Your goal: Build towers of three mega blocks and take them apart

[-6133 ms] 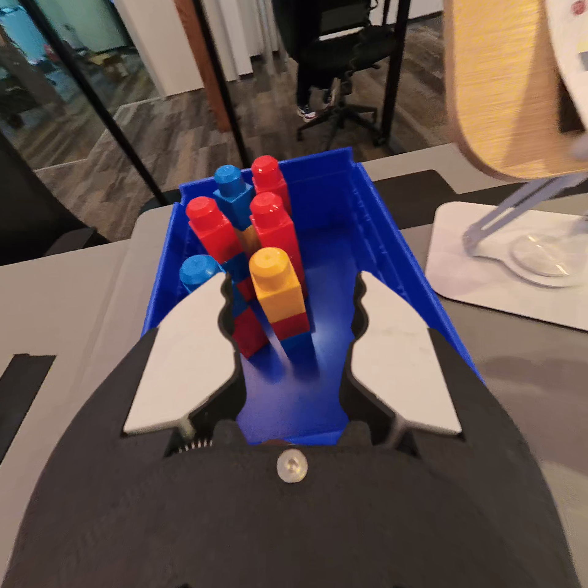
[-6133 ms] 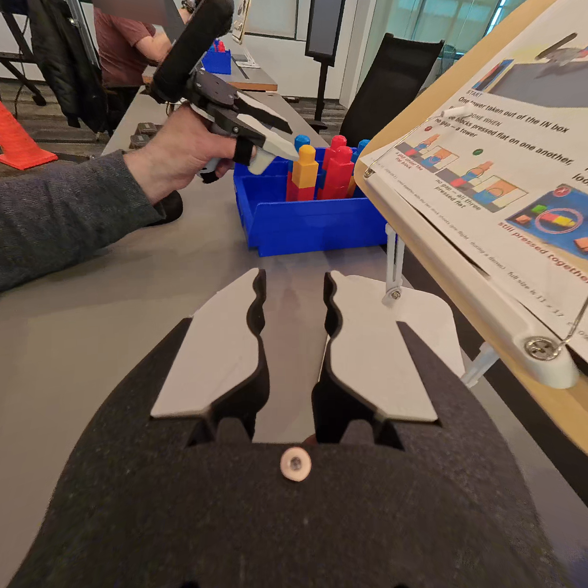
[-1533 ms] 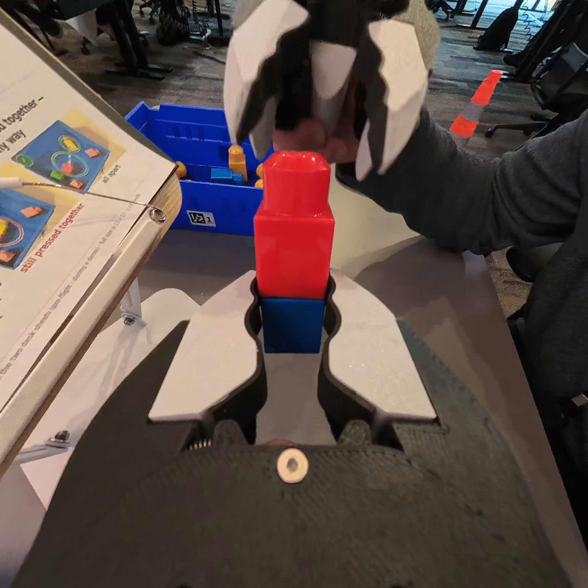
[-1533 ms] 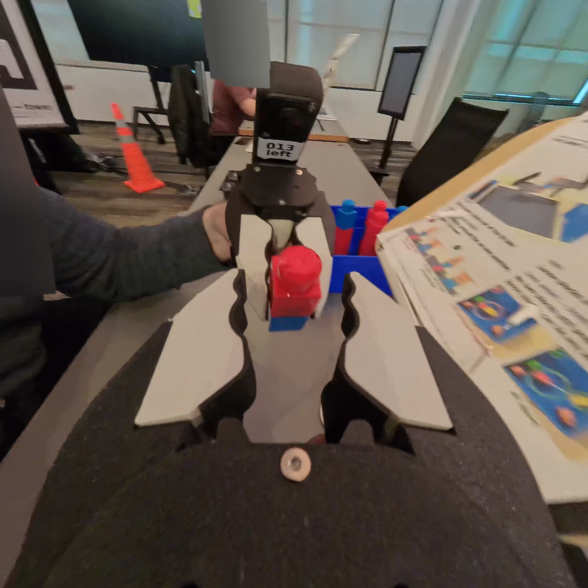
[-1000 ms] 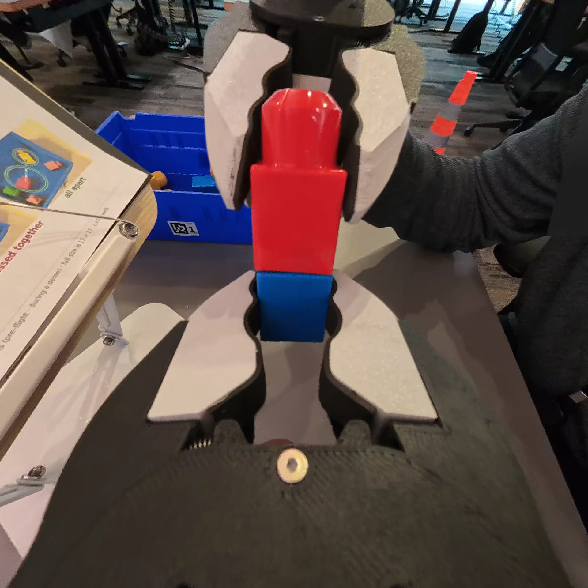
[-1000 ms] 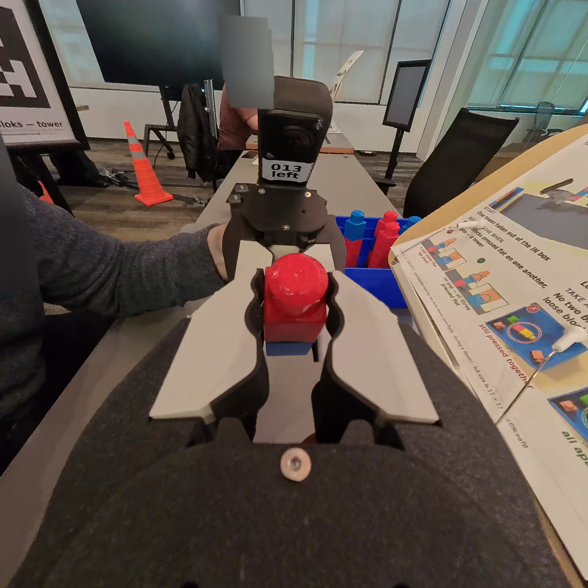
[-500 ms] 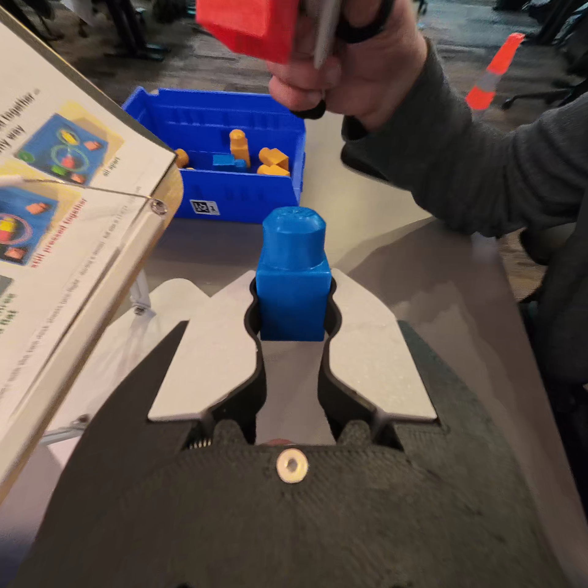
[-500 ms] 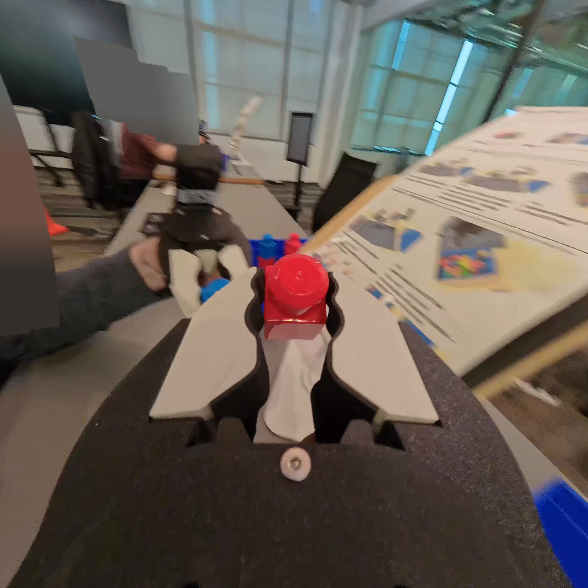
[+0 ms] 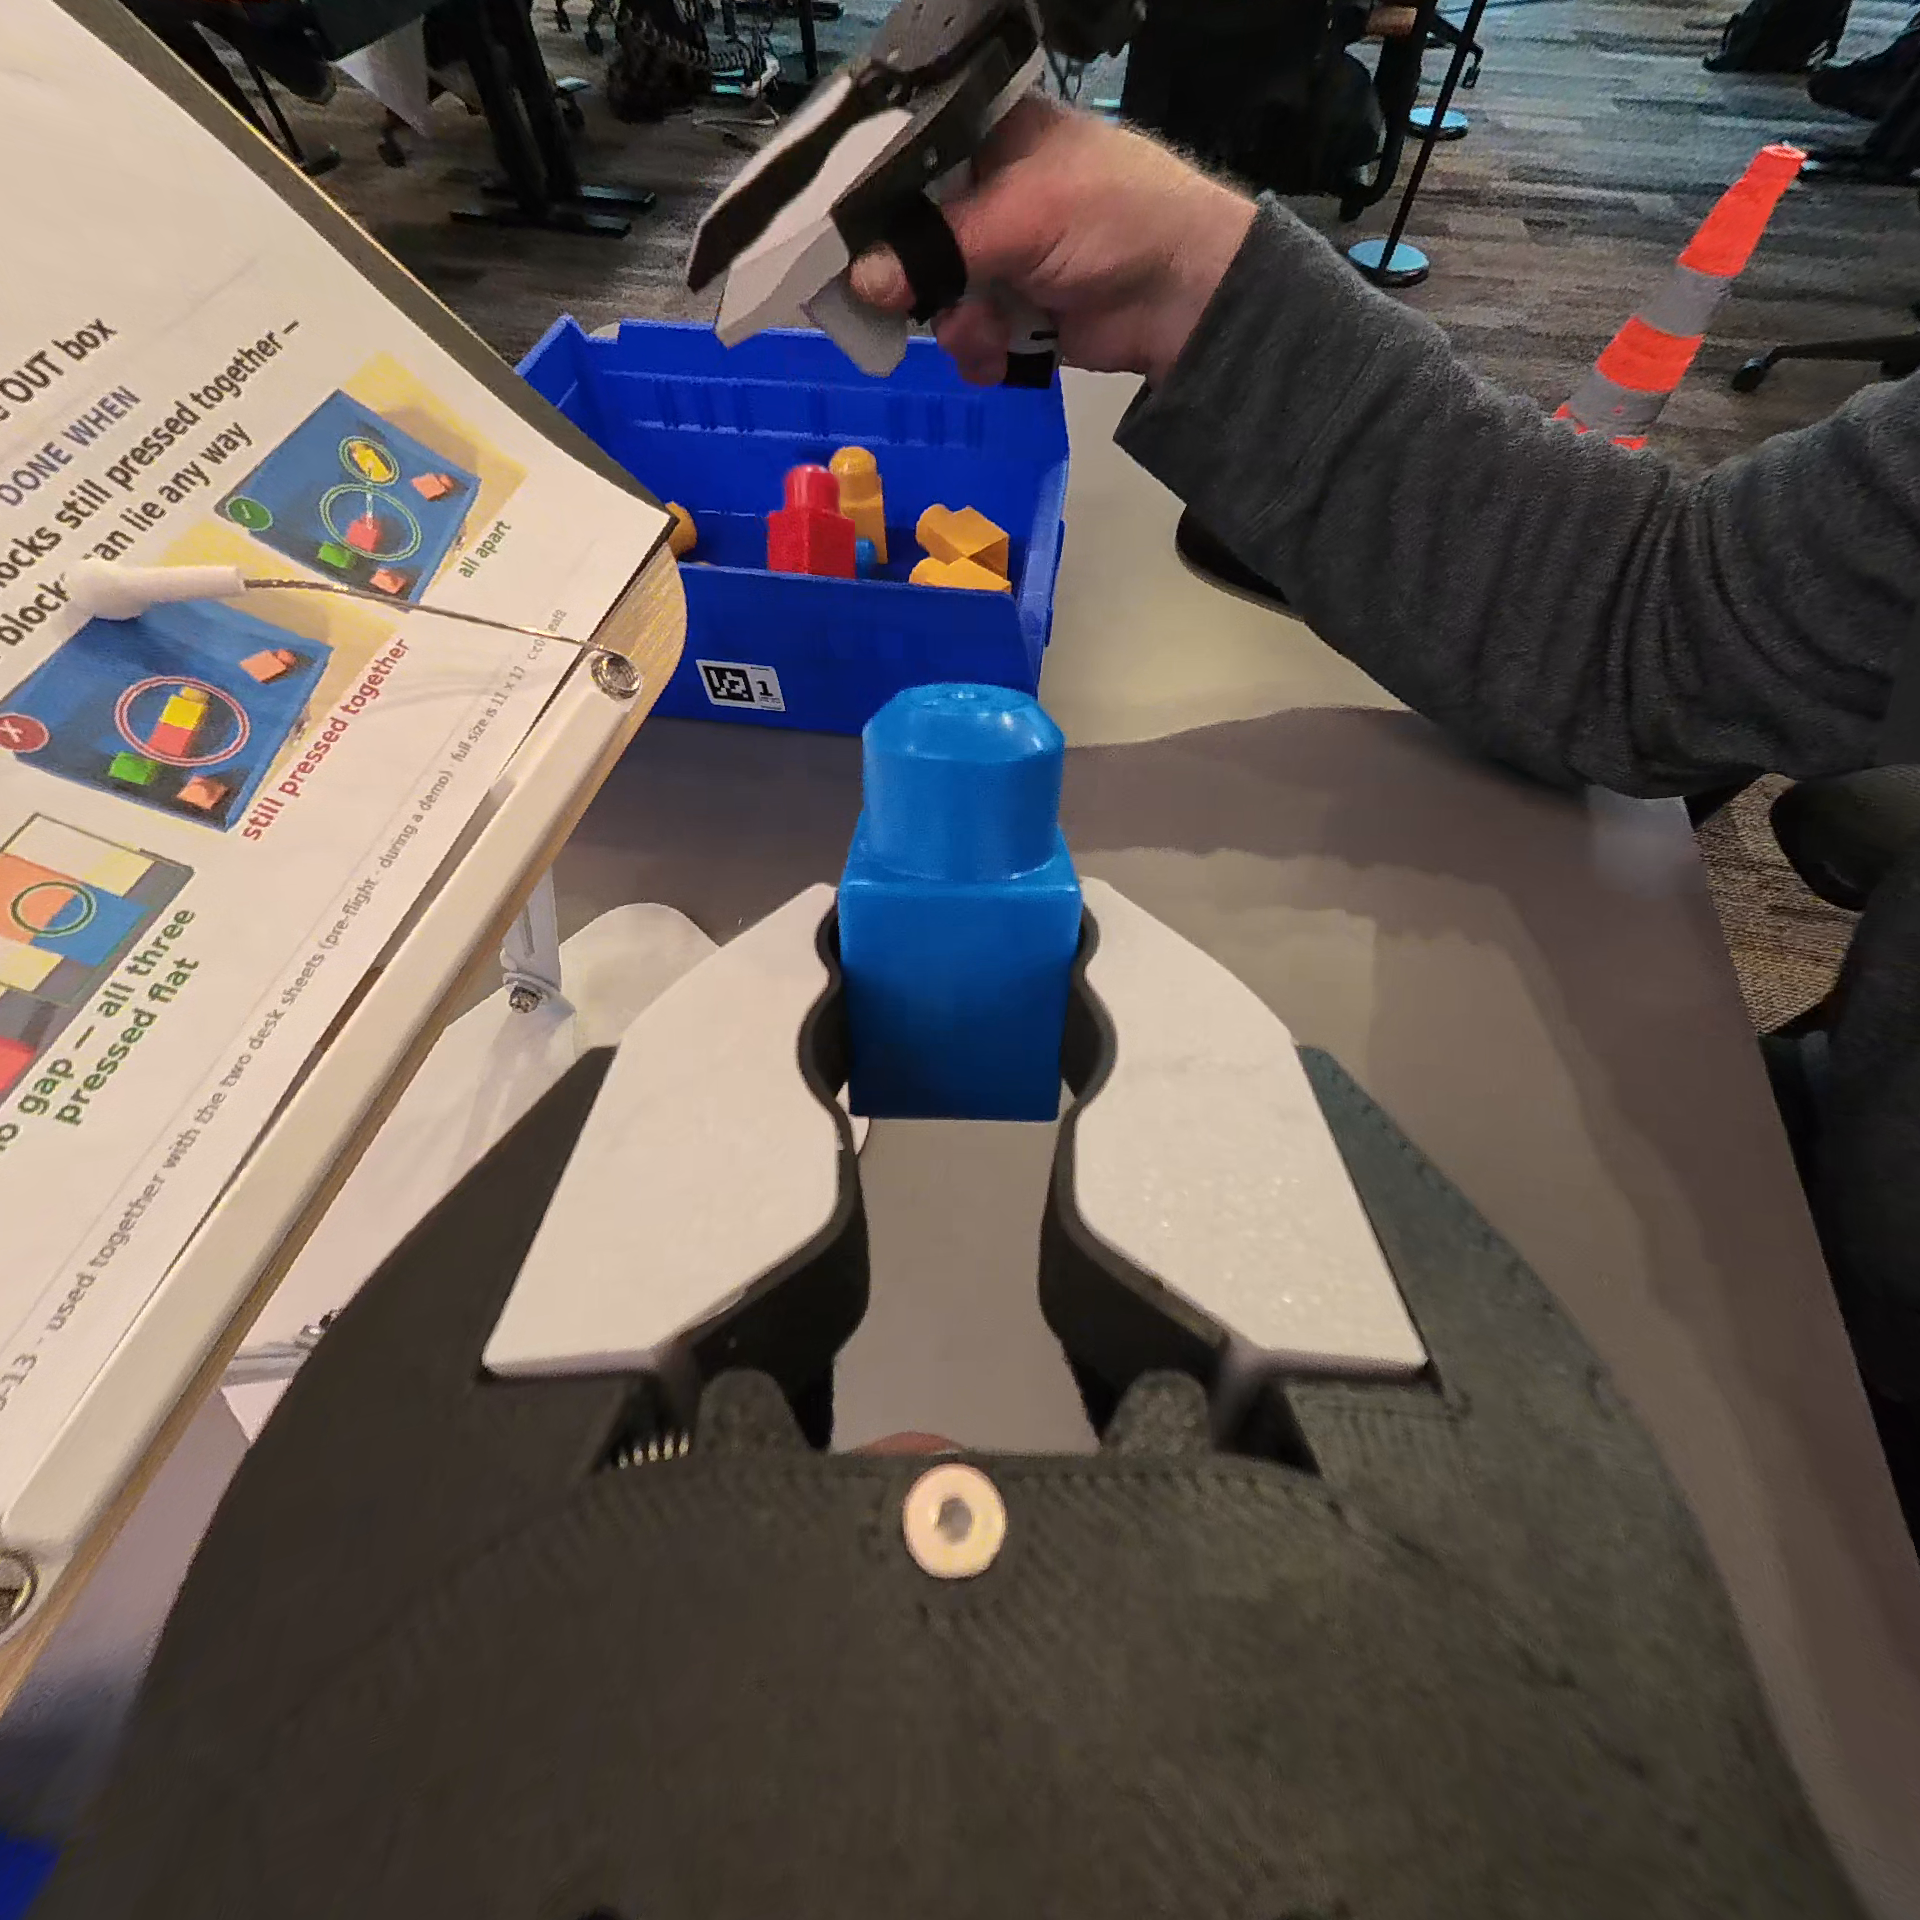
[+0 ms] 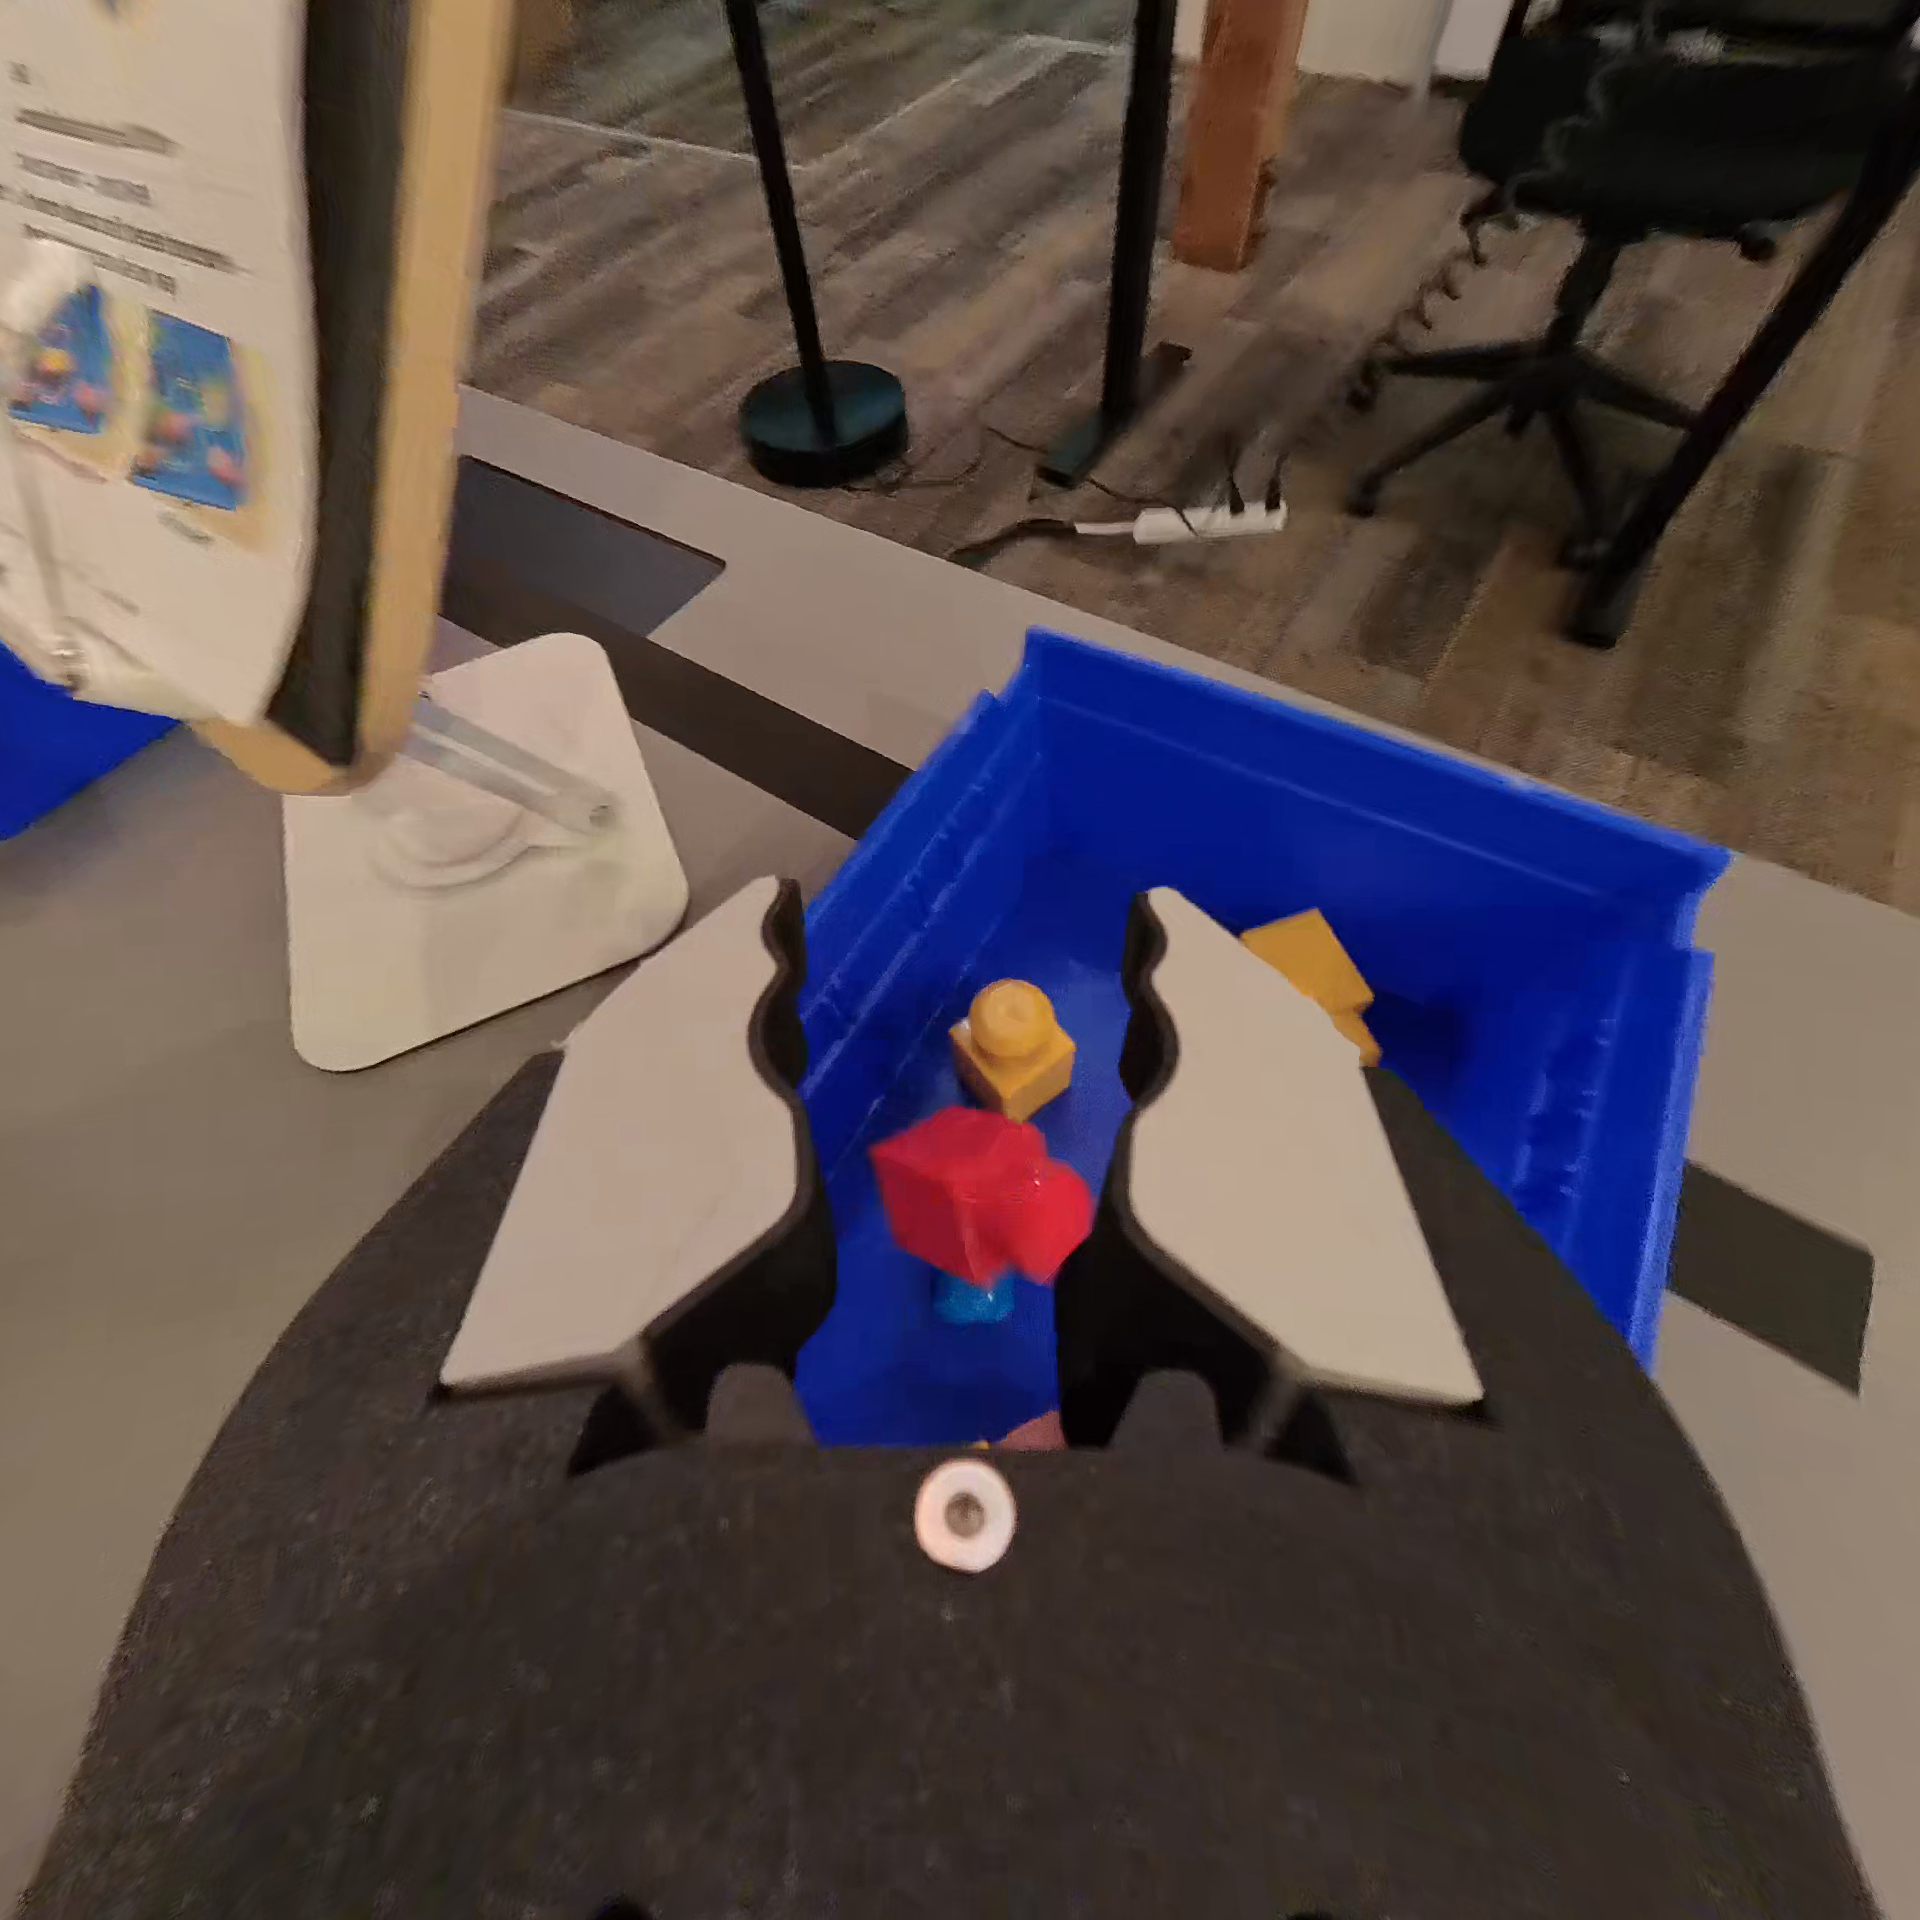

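Now, left tool [image 9: 956, 997]: clenched on a blue mega block [image 9: 954, 935], stud up, block upright between the fingertips, held above the grey counter [image 9: 1351, 935].
Right tool [image 10: 961, 997]: released, jaws spread, nothing between them; it hovers over the blue bin [image 10: 1455, 831], pointing down into it. In the left wrist view the same tool [image 9: 800, 301] shows above the bin's back wall, held by a hand [image 9: 1081, 239] in a grey sleeve.
Red mega block [image 10: 977, 1195]: inside the bin, blurred, tilted in the right wrist view; in the left wrist view it [image 9: 810, 525] looks upright with stud up. Cannot tell whether it is at rest.
Other blocks in bin: yellow mega block [image 10: 1013, 1049] with stud up just past the red one, another yellow block [image 10: 1314, 971] partly hidden by the right finger, a small blue piece [image 10: 971, 1299] under the red block.
Bin position: on the counter, just beside the tilted instruction board [image 9: 260, 675], which stands on a white stand [image 10: 468, 852].
Background: orange traffic cone [image 9: 1683, 301] on the floor, office chair [image 10: 1621, 208] farther off.
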Demonstrator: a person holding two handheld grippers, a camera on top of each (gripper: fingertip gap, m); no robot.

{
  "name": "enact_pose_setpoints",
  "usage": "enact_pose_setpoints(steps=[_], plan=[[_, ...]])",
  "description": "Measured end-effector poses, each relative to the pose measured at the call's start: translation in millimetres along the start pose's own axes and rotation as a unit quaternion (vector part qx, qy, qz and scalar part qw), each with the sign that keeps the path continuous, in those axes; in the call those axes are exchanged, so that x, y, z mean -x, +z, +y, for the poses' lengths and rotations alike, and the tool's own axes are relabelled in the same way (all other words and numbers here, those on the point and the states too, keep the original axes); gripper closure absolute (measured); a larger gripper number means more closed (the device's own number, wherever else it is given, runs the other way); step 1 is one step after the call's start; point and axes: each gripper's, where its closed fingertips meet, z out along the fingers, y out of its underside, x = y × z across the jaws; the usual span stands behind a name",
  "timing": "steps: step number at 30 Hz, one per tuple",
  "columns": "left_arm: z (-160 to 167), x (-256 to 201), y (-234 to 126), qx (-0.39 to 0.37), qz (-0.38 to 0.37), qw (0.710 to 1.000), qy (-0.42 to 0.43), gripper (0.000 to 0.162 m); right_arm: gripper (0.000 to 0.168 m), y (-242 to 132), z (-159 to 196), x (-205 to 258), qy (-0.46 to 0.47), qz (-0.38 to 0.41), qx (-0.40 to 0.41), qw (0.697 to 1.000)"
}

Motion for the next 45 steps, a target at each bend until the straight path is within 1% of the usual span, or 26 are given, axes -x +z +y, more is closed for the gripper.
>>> enact_pose_setpoints(steps=[1, 2, 3, 5, 7, 8, 11, 13, 15, 18, 21, 22, 27, 29, 31, 32, 34, 35, 36, 39, 41, 45], plan=[[-0.1, -0.2, 1.8, -0.002, 0.001, 1.000, -0.001, 0.125, 0.114, -3.4, -8.1, 9.4, -0.017, -0.009, -0.012, 1.000], [-0.3, -0.6, 3.8, -0.004, 0.003, 1.000, -0.001, 0.126, 0.115, -7.3, -19.2, 24.6, -0.040, -0.026, -0.029, 0.998], [-1.3, -0.2, 5.6, -0.008, 0.002, 1.000, 0.001, 0.126, 0.116, -11.5, -32.3, 46.7, -0.065, -0.055, -0.053, 0.995], [-3.6, -1.0, 9.7, -0.017, 0.005, 1.000, -0.002, 0.126, 0.119, -20.1, -53.9, 105.0, -0.110, -0.142, -0.096, 0.979], [-5.8, -1.1, 13.8, -0.025, 0.001, 1.000, 0.000, 0.125, 0.120, -29.8, -63.3, 171.8, -0.156, -0.246, -0.120, 0.949], [-7.3, -2.9, 15.2, -0.030, 0.005, 1.000, 0.001, 0.126, 0.120, -33.0, -64.7, 201.2, -0.177, -0.282, -0.128, 0.934], [-10.7, -9.0, 17.7, -0.036, 0.012, 0.999, 0.011, 0.125, 0.120, -34.4, -57.4, 267.9, -0.224, -0.359, -0.131, 0.896], [-10.0, -11.6, 19.7, -0.030, 0.013, 0.999, 0.018, 0.125, 0.121, -29.9, -50.9, 292.5, -0.228, -0.388, -0.124, 0.884], [-10.9, -13.9, 20.8, -0.031, 0.017, 0.999, 0.019, 0.125, 0.124, -24.7, -45.7, 304.6, -0.225, -0.406, -0.121, 0.877], [-15.5, -15.6, 19.3, -0.047, 0.021, 0.998, 0.021, 0.125, 0.127, -14.5, -41.0, 308.4, -0.216, -0.408, -0.113, 0.880], [-18.6, -15.5, 17.6, -0.058, 0.020, 0.998, 0.024, 0.126, 0.138, -17.5, -42.3, 313.9, -0.203, -0.431, -0.126, 0.870], [-18.3, -15.8, 17.3, -0.058, 0.023, 0.998, 0.022, 0.126, 0.138, -17.5, -42.8, 314.7, -0.202, -0.432, -0.128, 0.870], [-22.3, -21.4, 16.5, -0.074, 0.048, 0.996, 0.013, 0.125, 0.139, -22.5, -46.7, 315.8, -0.198, -0.439, -0.136, 0.866], [-22.5, -17.4, 13.2, -0.072, 0.032, 0.997, 0.020, 0.124, 0.139, -29.0, -56.8, 309.8, -0.193, -0.427, -0.160, 0.869], [-21.7, -11.9, 6.7, -0.065, 0.013, 0.998, 0.025, 0.120, 0.139, -40.1, -69.5, 293.2, -0.185, -0.409, -0.182, 0.875], [-23.6, -9.2, 1.5, -0.069, 0.004, 0.997, 0.028, 0.123, 0.139, -43.5, -74.8, 278.8, -0.188, -0.385, -0.188, 0.884], [-27.3, -7.4, -10.2, -0.078, -0.004, 0.996, 0.033, 0.136, 0.138, -48.0, -83.7, 239.8, -0.189, -0.320, -0.195, 0.908], [-27.7, -6.4, -16.0, -0.078, -0.008, 0.996, 0.038, 0.151, 0.138, -48.3, -86.0, 215.9, -0.185, -0.281, -0.193, 0.922], [-28.4, -4.4, -21.8, -0.080, -0.018, 0.996, 0.046, 0.162, 0.138, -47.5, -86.2, 190.3, -0.180, -0.239, -0.187, 0.936], [-30.6, 1.0, -35.7, -0.084, -0.035, 0.995, 0.045, 0.162, 0.138, -46.5, -76.3, 123.5, -0.136, -0.160, -0.154, 0.966], [-32.1, 4.0, -41.5, -0.089, -0.045, 0.994, 0.045, 0.162, 0.139, -40.6, -62.8, 82.2, -0.108, -0.103, -0.124, 0.981], [-30.4, 6.2, -43.3, -0.085, -0.050, 0.994, 0.045, 0.162, 0.139, -19.5, -21.4, 30.7, -0.067, -0.048, -0.037, 0.996]])
